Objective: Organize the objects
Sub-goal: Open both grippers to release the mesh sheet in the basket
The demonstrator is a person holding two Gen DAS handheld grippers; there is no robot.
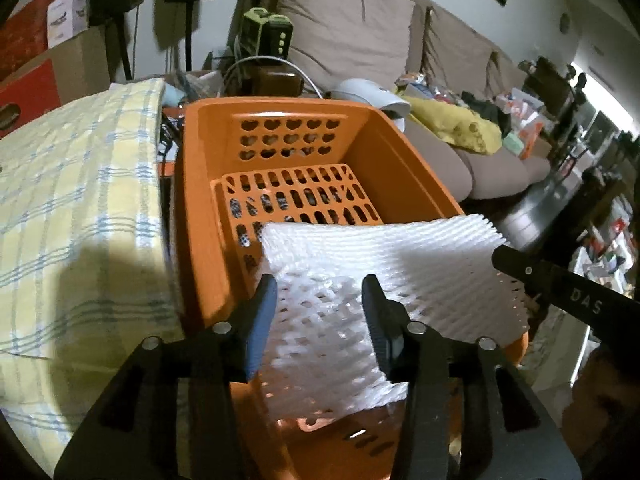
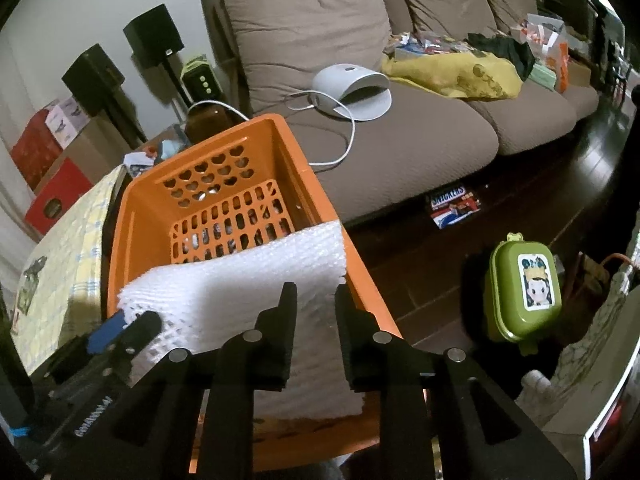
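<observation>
An orange plastic basket (image 1: 192, 184) (image 2: 120, 232) with heart-shaped holes stands in front of both grippers. A white foam mesh sheet (image 1: 380, 248) (image 2: 224, 284) lies draped over its near rim and sags into it. My left gripper (image 1: 319, 284) is open; the sheet shows between its fingers, and the pads stand clear of it. My right gripper (image 2: 315, 288) hangs over the sheet's right part with a narrow gap between its jaws, which do not pinch the foam. One right finger (image 1: 520, 266) touches the sheet's right edge in the left wrist view.
A yellow checked cloth (image 1: 80, 184) covers a surface left of the basket. A brown sofa (image 2: 400, 140) behind holds a white device (image 2: 352, 92) and clutter. On the dark floor to the right are a green lunch box (image 2: 524, 288) and a Snickers box (image 2: 454, 204).
</observation>
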